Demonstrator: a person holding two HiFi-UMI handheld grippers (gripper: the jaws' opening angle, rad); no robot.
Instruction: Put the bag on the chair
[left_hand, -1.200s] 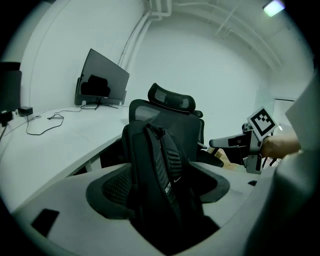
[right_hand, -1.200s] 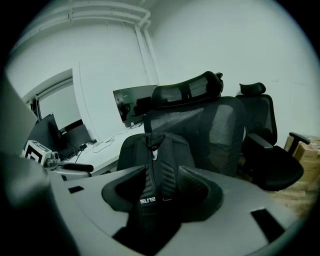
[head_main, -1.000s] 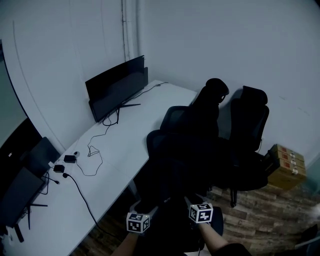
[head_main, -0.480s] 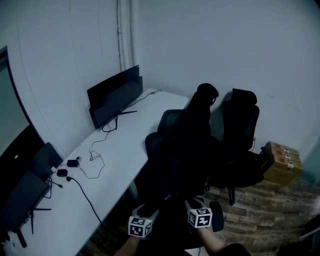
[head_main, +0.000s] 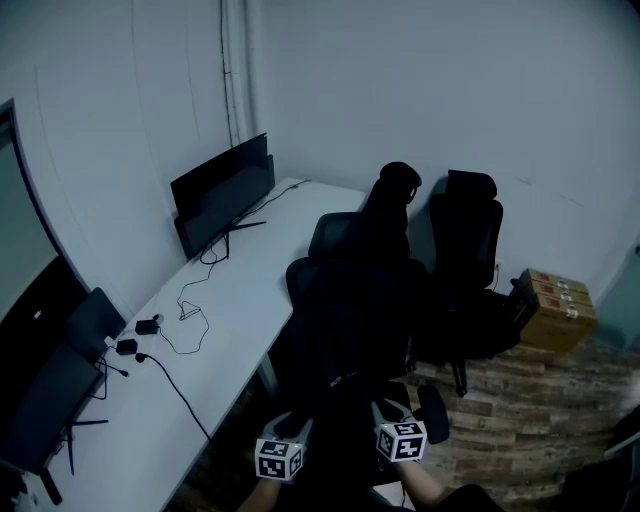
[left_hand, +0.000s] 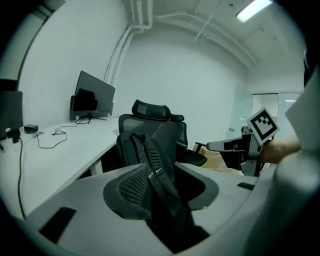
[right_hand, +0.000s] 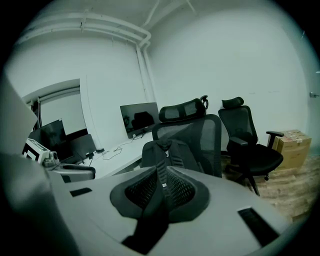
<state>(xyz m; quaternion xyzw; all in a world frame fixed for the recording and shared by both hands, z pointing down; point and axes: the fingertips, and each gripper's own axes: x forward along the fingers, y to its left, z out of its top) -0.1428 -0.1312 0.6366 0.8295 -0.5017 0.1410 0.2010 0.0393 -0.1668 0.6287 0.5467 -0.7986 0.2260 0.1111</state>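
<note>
Since a second ago our head view has swung, so the white desk (head_main: 250, 290), the chairs and the cardboard box (head_main: 553, 308) all sit further left in frame. The left gripper (left_hand: 165, 194) and right gripper (right_hand: 159, 196) stay low at the bottom edge. On the desk we count three screens: one large monitor (head_main: 222, 188) at the far end and two smaller screens (head_main: 60, 380) at the near left. The right gripper view gives us two black office chairs, the nearer chair (right_hand: 192, 125) and a second chair (right_hand: 245, 132) beside the single box. The bag (left_hand: 131, 150), one black backpack, stands upright against the nearer chair's backrest. Its base is hidden behind the jaws, so we cannot tell whether it rests on the seat. The head view is too dark to separate bag from chair; only the gripper views show the straps. The left gripper's jaws are closing with a strap lying against one pad and a gap on the other side. The right gripper's jaws are closing with both pads pressed on the other strap.
</note>
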